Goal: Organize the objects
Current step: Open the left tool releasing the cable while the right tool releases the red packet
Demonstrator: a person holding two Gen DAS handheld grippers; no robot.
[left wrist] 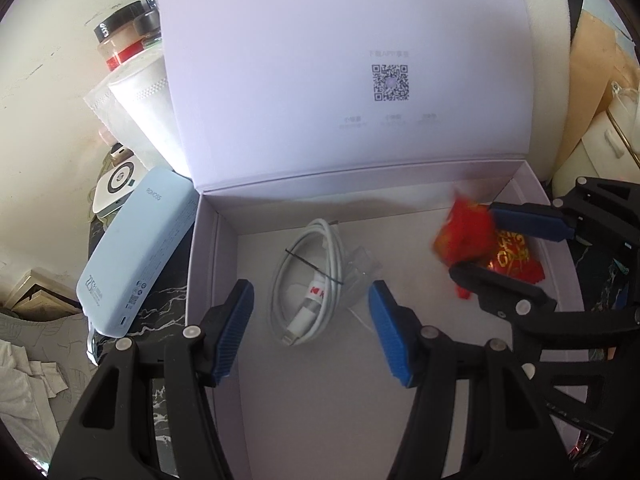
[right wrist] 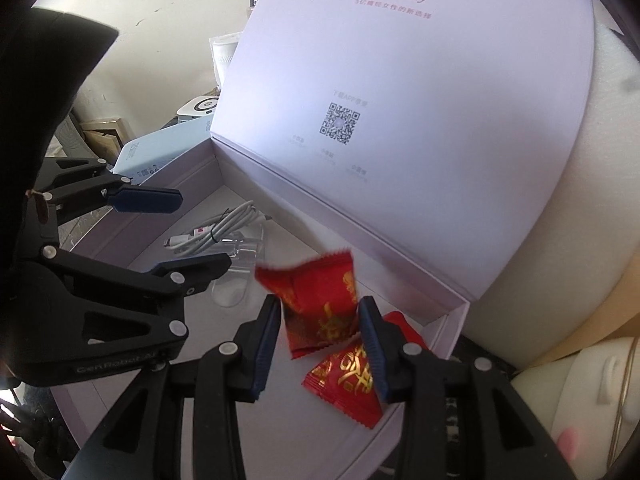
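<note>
A white box point(left wrist: 208, 240) point(right wrist: 176, 178) stands with its lid point(left wrist: 320, 20) point(right wrist: 400, 80) raised. A coiled white cable point(left wrist: 280, 280) point(right wrist: 224, 224) lies on its floor beside a clear plastic bag point(left wrist: 360, 268). My left gripper point(left wrist: 311, 288) point(right wrist: 202, 228) hovers open over the cable, not touching it. At the box's right end my right gripper point(right wrist: 320, 302) point(left wrist: 474, 240) is open. A blurred red candy packet point(right wrist: 316, 304) point(left wrist: 464, 236) sits between and beyond its tips. Under the gripper, a second red packet point(right wrist: 348, 380) point(left wrist: 512, 252) lies on the box floor.
A light blue power bank point(left wrist: 136, 256) point(right wrist: 160, 148) leans against the box's left wall on a dark marble top point(left wrist: 160, 300). Behind it are a small white device point(left wrist: 116, 184), wrapped white rolls point(left wrist: 136, 96) and jars point(left wrist: 120, 40). White foam point(left wrist: 548, 60) backs the lid.
</note>
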